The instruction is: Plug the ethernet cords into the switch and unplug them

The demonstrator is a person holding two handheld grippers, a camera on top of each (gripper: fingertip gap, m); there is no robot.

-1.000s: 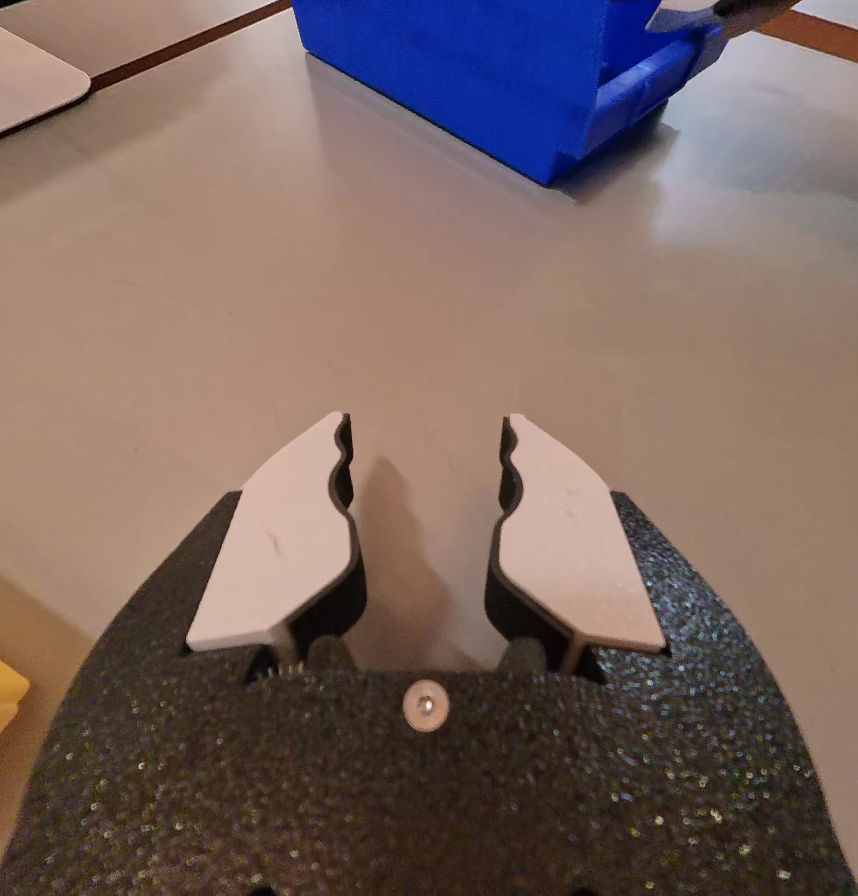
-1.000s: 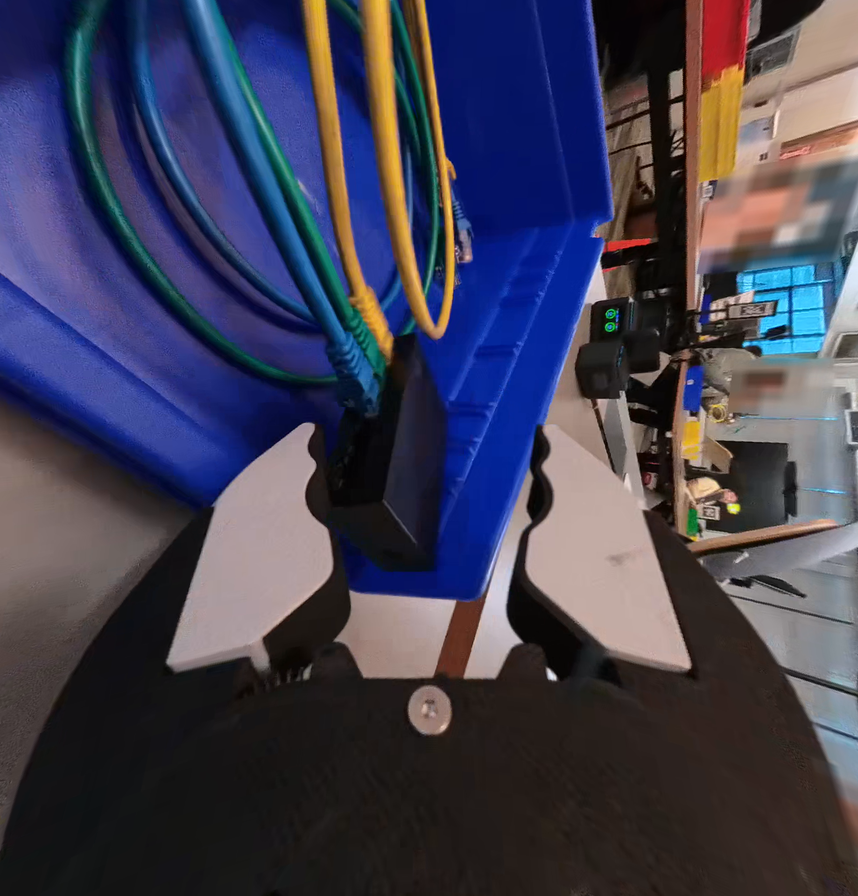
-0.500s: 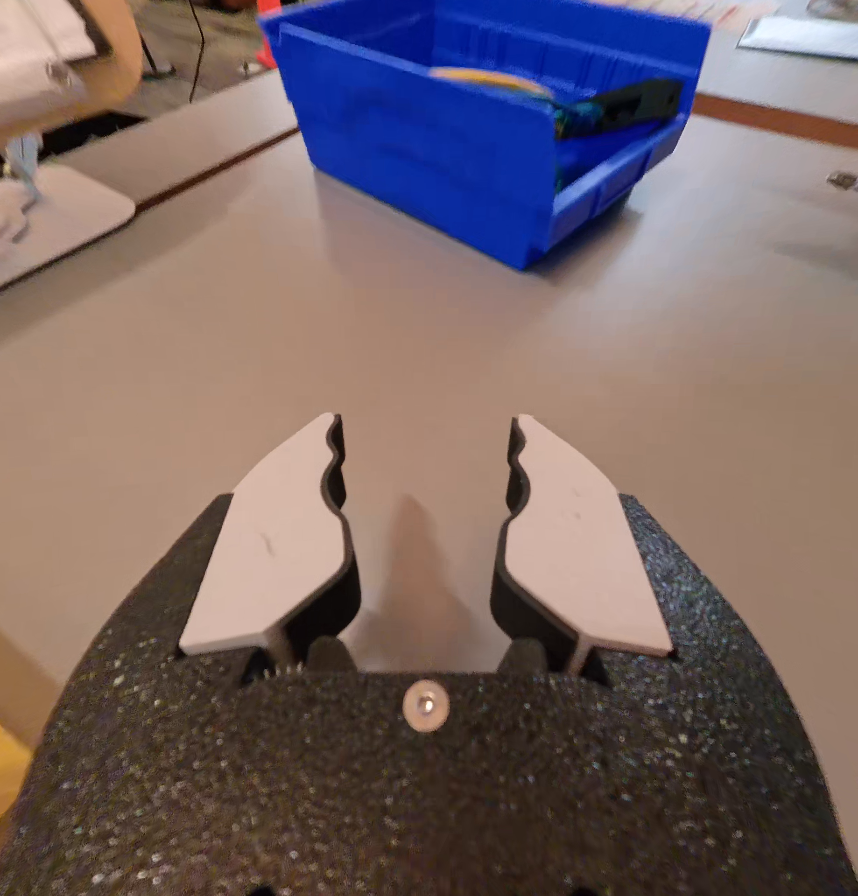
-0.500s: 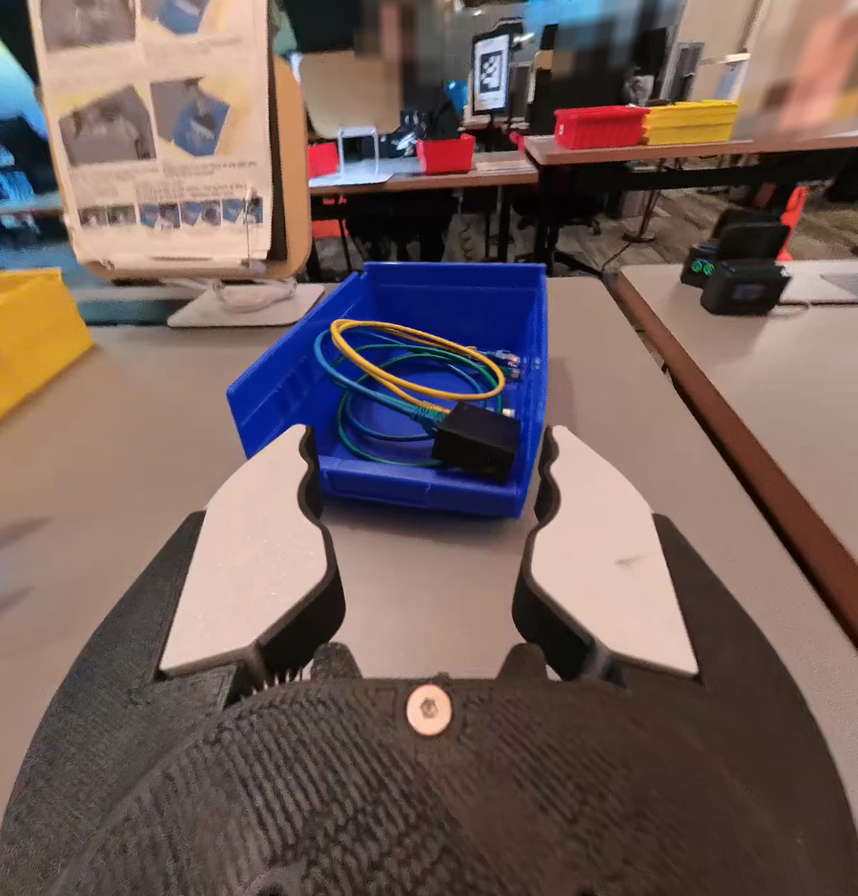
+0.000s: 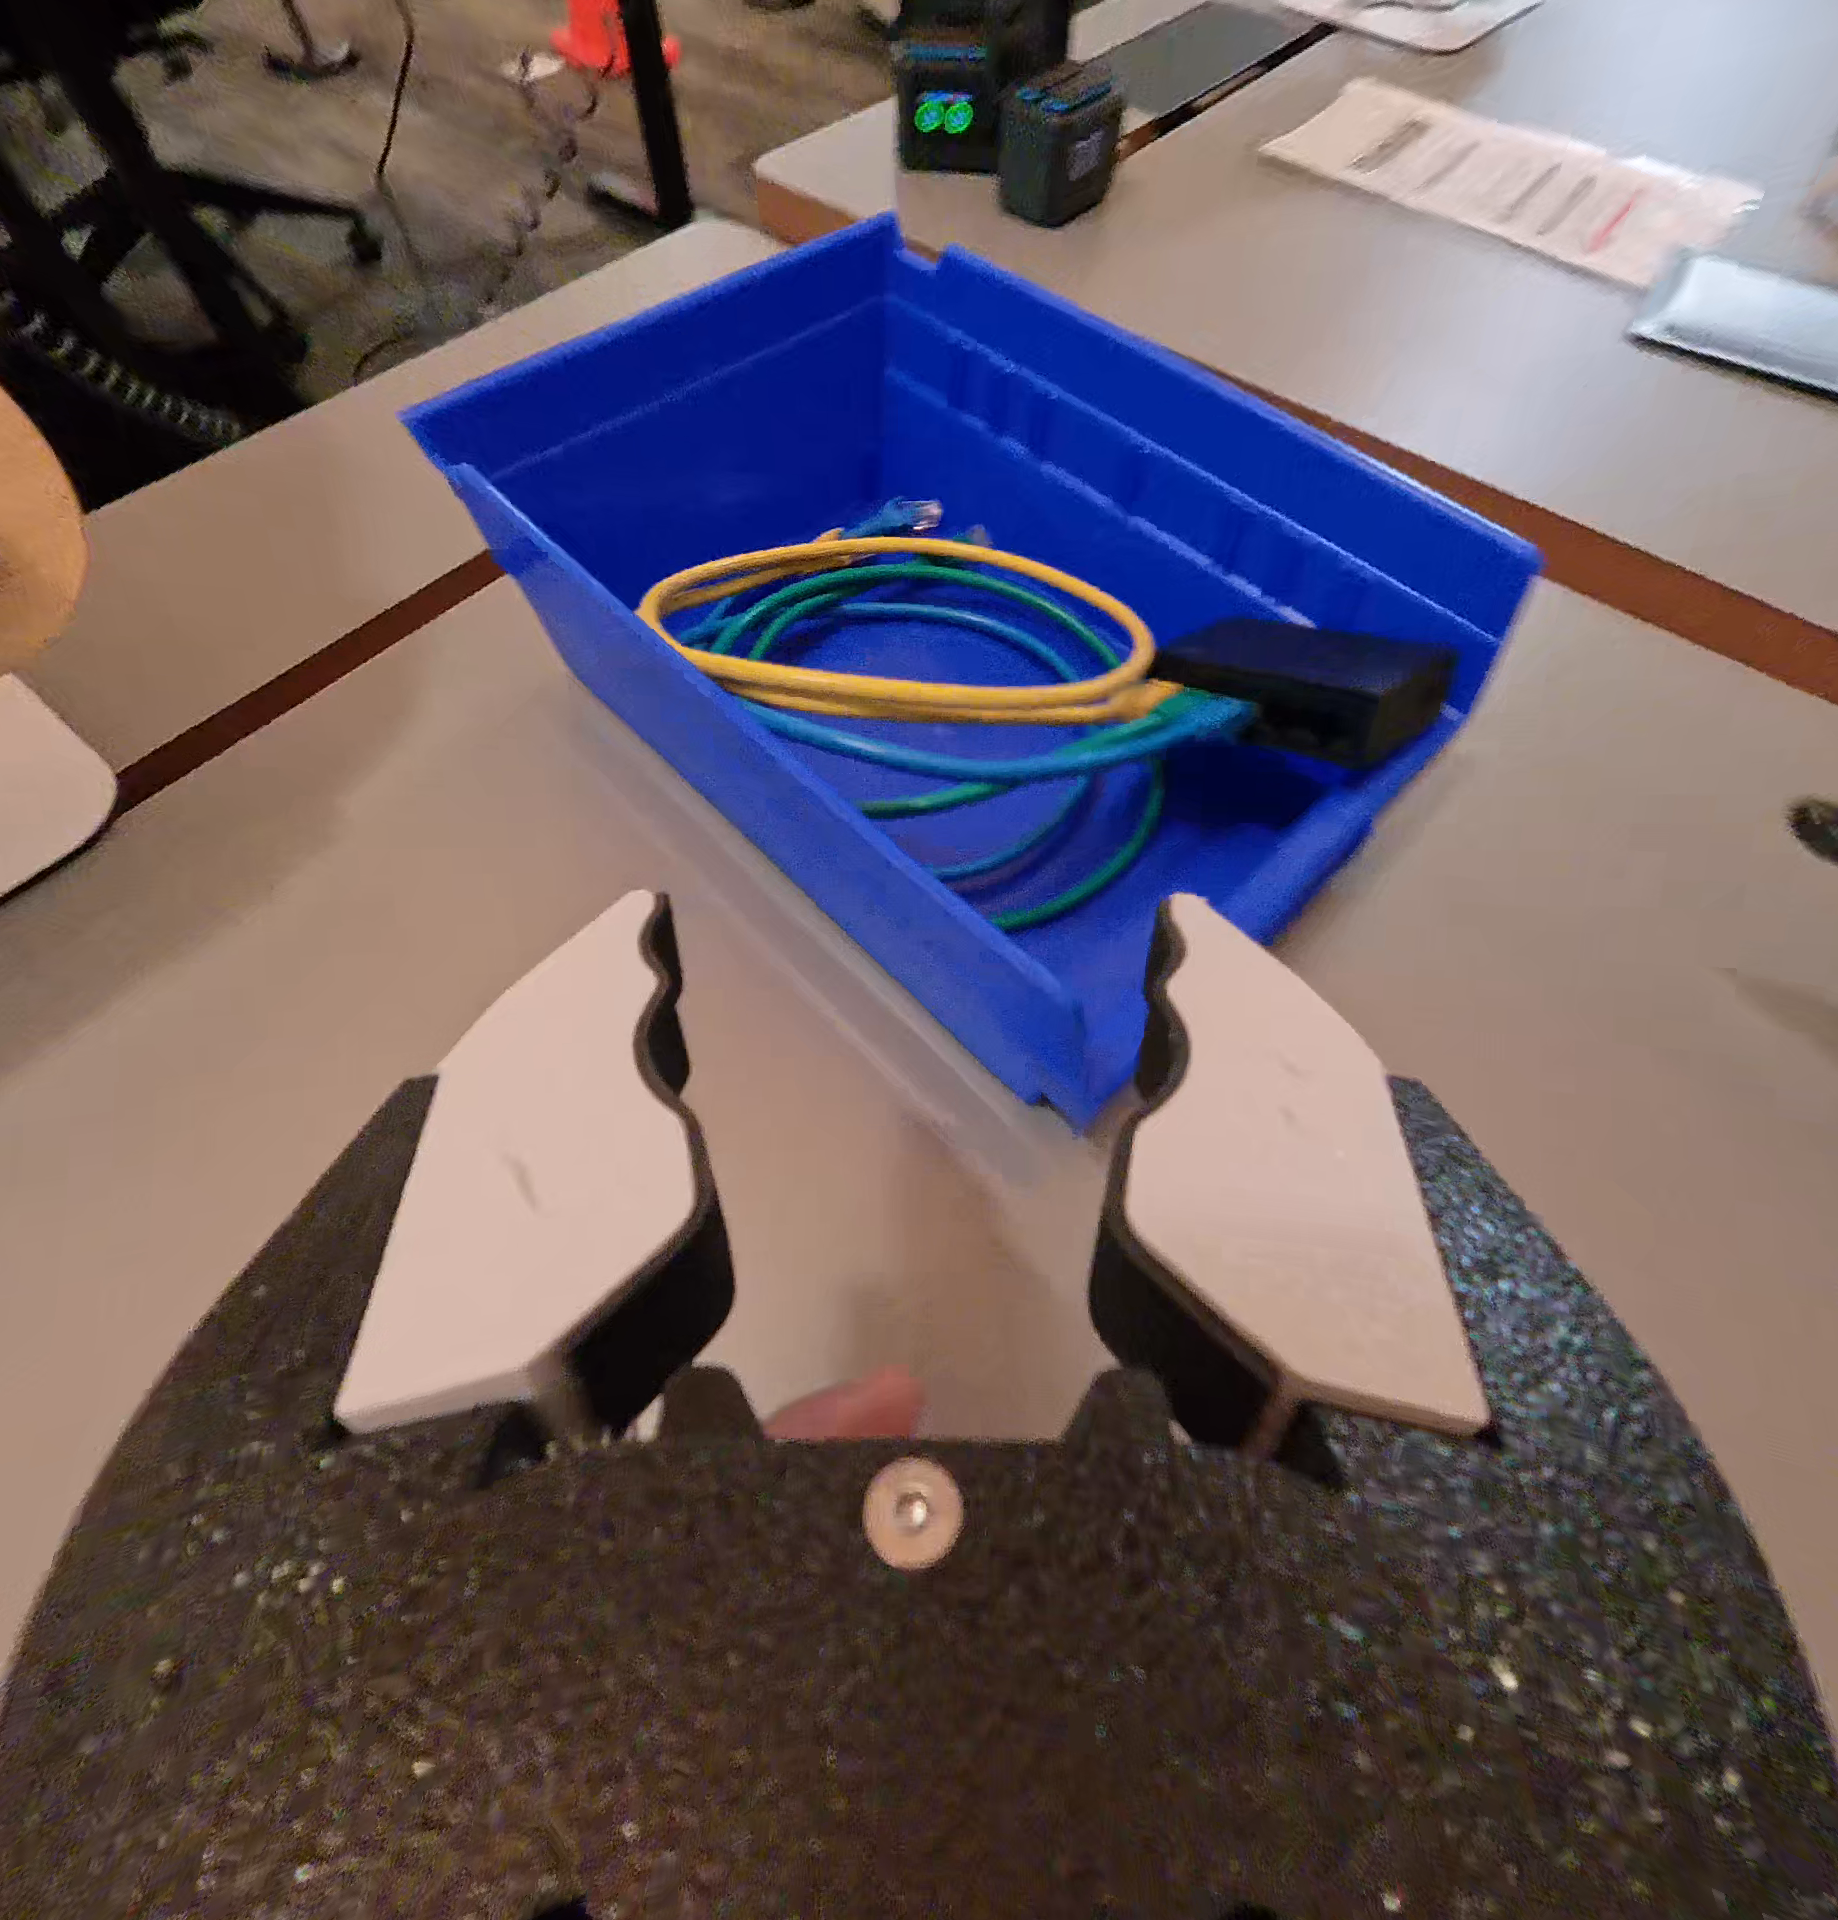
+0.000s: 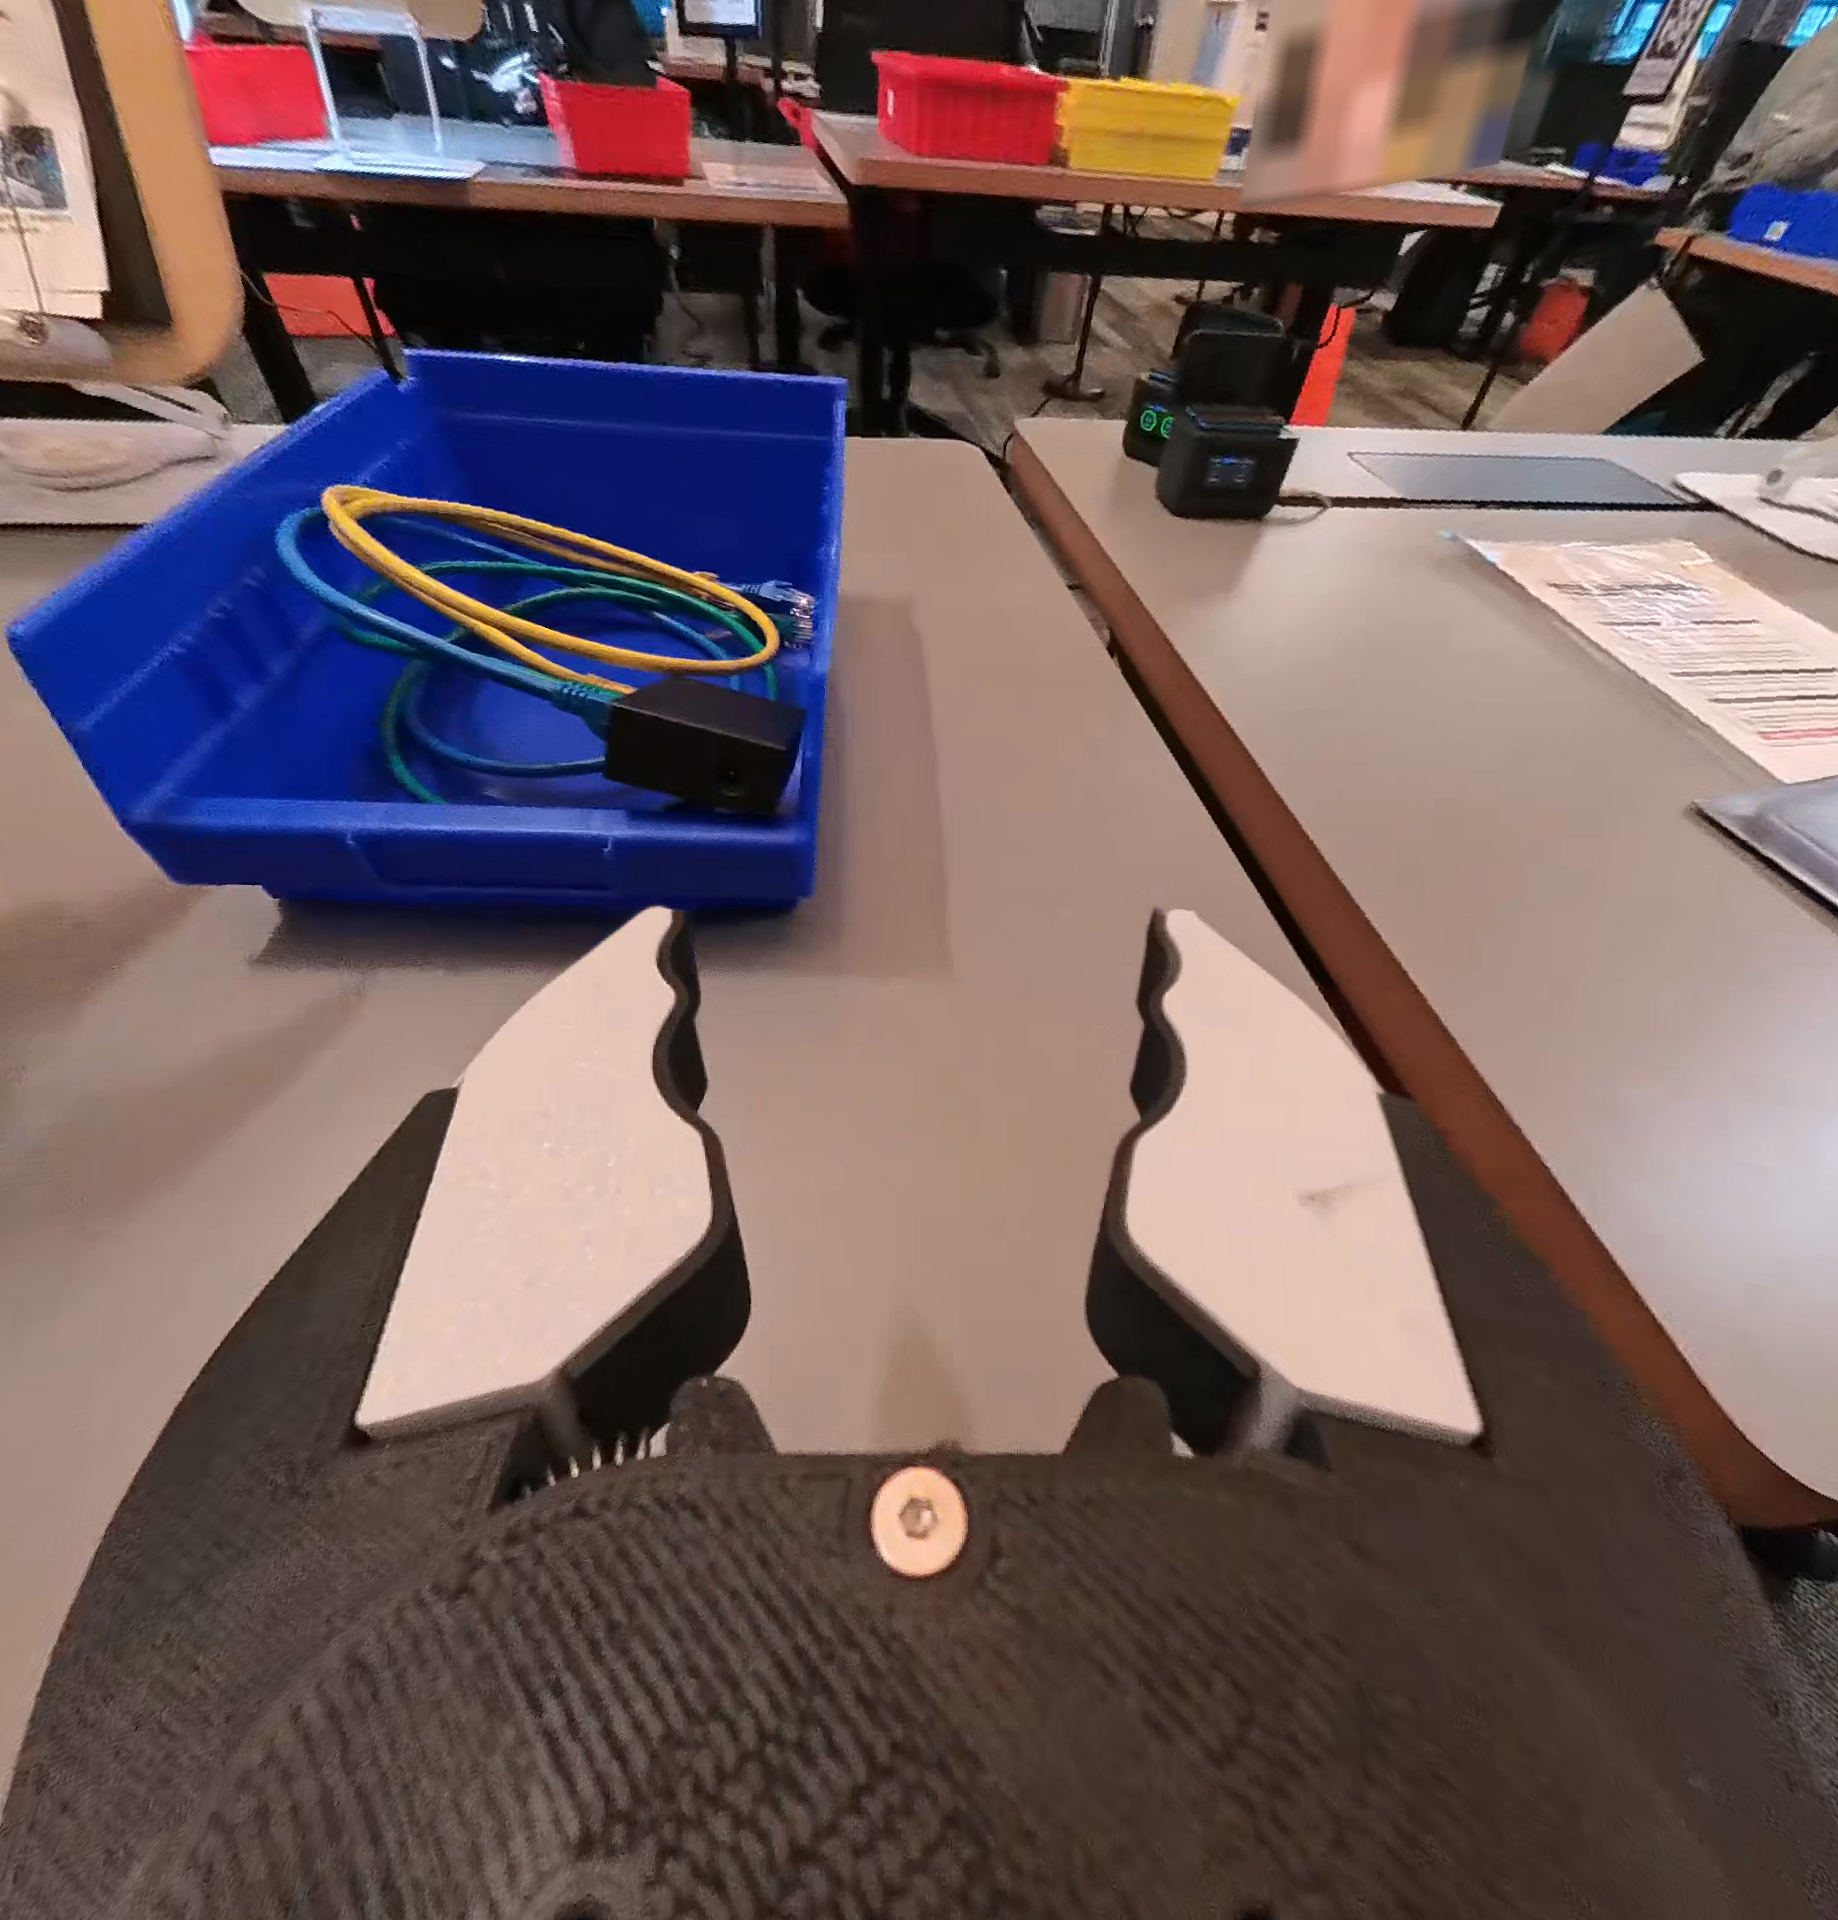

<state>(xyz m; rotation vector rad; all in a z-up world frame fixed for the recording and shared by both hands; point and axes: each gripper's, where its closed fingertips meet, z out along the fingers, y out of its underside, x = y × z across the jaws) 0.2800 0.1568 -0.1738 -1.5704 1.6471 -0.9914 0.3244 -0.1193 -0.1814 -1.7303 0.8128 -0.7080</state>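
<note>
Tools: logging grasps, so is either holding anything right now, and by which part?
Nothing is held. The left tool and right tool are both open and empty; the switch lies in the bin.

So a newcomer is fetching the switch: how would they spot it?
Find the blue bin on the grey table. Among coiled yellow, green and blue cords, the switch sits in a near corner: the only black, boxy thing there.

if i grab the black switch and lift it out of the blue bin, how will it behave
The black switch looks small and boxy, so probably light and rigid. The yellow, green and blue ethernet cords seem plugged into it, so their floppy loops would likely trail and drag against the blue bin.
</note>
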